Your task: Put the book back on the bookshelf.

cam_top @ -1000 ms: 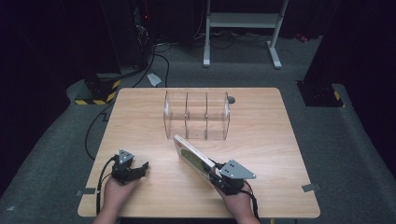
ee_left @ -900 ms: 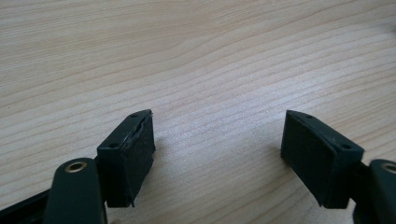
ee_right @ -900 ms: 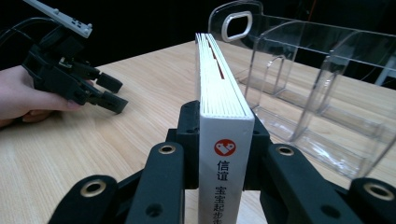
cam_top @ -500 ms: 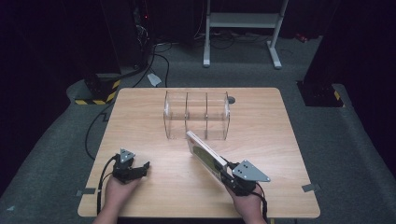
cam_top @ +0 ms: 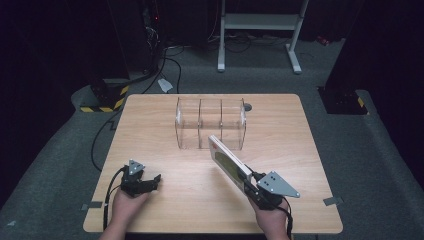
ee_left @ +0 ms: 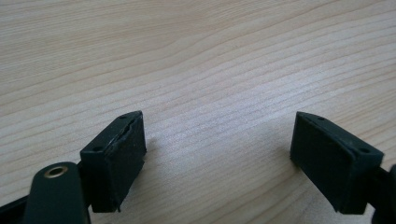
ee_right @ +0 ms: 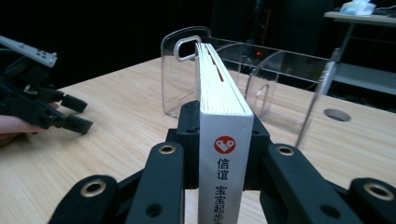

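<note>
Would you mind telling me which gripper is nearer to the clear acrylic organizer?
The right gripper, holding the book just before the clear acrylic organizer. The left gripper rests open, farther off at the near left.

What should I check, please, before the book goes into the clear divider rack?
1. Right gripper clamped on the book: ok.
2. Book held on edge, spine toward the gripper: ok.
3. Clear rack upright, compartments empty: ok.
4. Book lined up with a compartment: not ok, it is short of the rack and angled.
5. Left gripper open, holding nothing, away from the rack: ok.
6. Table between book and rack free: ok.
</note>
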